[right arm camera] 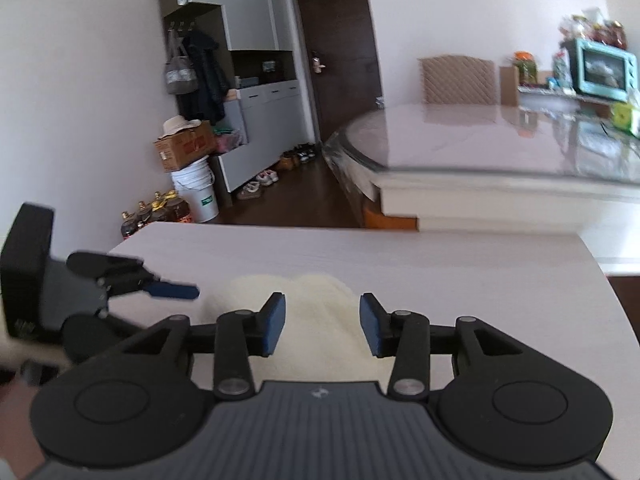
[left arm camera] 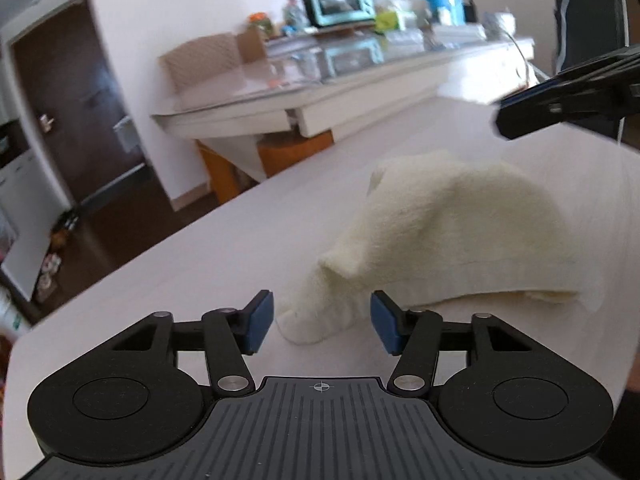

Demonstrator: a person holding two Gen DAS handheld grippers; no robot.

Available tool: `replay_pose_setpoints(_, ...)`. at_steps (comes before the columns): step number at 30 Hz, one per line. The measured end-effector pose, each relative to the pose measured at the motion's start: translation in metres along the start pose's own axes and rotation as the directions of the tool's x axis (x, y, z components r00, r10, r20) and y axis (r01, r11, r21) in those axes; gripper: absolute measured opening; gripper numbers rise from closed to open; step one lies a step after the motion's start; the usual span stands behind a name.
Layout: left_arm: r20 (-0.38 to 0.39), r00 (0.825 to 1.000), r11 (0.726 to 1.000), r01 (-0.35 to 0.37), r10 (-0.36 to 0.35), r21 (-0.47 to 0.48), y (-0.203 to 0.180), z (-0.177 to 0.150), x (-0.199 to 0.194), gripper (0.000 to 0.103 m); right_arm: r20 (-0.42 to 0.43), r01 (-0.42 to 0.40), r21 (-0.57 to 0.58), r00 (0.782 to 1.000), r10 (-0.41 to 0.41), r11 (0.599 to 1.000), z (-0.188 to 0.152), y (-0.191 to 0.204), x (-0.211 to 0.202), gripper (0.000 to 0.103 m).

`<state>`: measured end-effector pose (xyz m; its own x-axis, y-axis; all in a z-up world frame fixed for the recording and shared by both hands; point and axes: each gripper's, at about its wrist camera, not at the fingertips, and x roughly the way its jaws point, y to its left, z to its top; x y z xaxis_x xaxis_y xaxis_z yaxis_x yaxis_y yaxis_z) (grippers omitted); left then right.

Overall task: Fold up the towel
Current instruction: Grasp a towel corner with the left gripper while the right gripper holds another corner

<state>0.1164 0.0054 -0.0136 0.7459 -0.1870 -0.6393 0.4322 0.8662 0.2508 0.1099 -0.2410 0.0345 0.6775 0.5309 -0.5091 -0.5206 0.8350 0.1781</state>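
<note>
Although the cream towel (left arm camera: 452,232) already lies on the pale work table (left arm camera: 160,280), it is a humped, rumpled heap and not a flat layer, so I judge the folding barely begun. No clean crease or squared edge shows in either view. One long hem runs along the side of the towel nearer the left wrist camera, and a loose corner trails from the heap towards that camera.

Taking the towel as the landmark, the left gripper (left arm camera: 322,322) sits at that trailing corner. Its blue pads (left arm camera: 262,322) stand apart on either side of the cloth tip without pressing it, so nothing is grasped. The right gripper (right arm camera: 322,324) hovers at another side of the towel, its jaws likewise parted with the heap showing between them, unpinched. Seen from the left wrist, it hangs above and beyond the towel.

What remains, in my judgement, is nearly everything: catching two corners, spreading the cloth flat, then laying one half over the other.
</note>
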Motion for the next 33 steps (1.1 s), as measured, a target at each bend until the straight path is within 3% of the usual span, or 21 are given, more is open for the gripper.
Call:
replay_pose_setpoints(4, -0.02, 0.998, 0.998, 0.063, -0.063, 0.007, 0.005, 0.002, 0.005, 0.011, -0.037, 0.024, 0.053, 0.999, -0.022, 0.998, -0.019, -0.016, 0.001, 0.046)
replay_pose_setpoints(12, -0.002, 0.996, 0.99, 0.085, -0.086, -0.114, 0.033, -0.009, -0.031, 0.006, -0.054, -0.019, 0.094, 0.998, 0.024, 0.995, -0.033, -0.016, 0.004, 0.061)
replay_pose_setpoints(18, -0.058, 0.99, 0.989, 0.125, -0.129, -0.077, 0.029, -0.041, -0.062, 0.006, -0.057, 0.038, 0.052, 0.998, -0.035, 0.998, -0.026, -0.012, 0.02, 0.064)
replay_pose_setpoints(23, -0.079, 0.98, 0.982, 0.176, -0.181, -0.069, 0.021, -0.055, -0.073, 0.006, -0.078, 0.029, 0.021, 0.997, -0.027, 0.999, -0.019, -0.008, 0.038, 0.063)
replay_pose_setpoints(25, -0.085, 0.979, 0.982, 0.178, -0.183, -0.064, 0.018, -0.059, -0.075, 0.006, -0.09, 0.018, 0.011, 0.996, -0.017, 1.0, -0.017, -0.006, 0.046, 0.054)
replay_pose_setpoints(27, -0.085, 0.979, 0.981, 0.181, -0.186, -0.066, 0.019, -0.06, -0.076, 0.006, -0.111, -0.016, -0.003, 0.994, 0.015, 1.0, -0.016, -0.002, 0.053, 0.026)
replay_pose_setpoints(28, -0.089, 0.978, 0.981, 0.181, -0.187, -0.069, 0.018, -0.06, -0.076, 0.006, -0.115, -0.023, -0.006, 0.993, 0.022, 1.0, -0.016, -0.001, 0.054, 0.005)
replay_pose_setpoints(30, -0.093, 0.979, 0.983, 0.175, -0.18, -0.059, 0.015, -0.061, -0.078, 0.006, -0.113, -0.026, -0.022, 0.993, 0.024, 0.999, -0.014, 0.002, 0.051, 0.004)
replay_pose_setpoints(33, -0.093, 0.973, 0.977, 0.209, -0.213, -0.05, 0.009, -0.059, -0.085, 0.006, -0.039, 0.044, -0.07, 0.998, -0.047, 0.997, -0.006, 0.006, 0.028, 0.004)
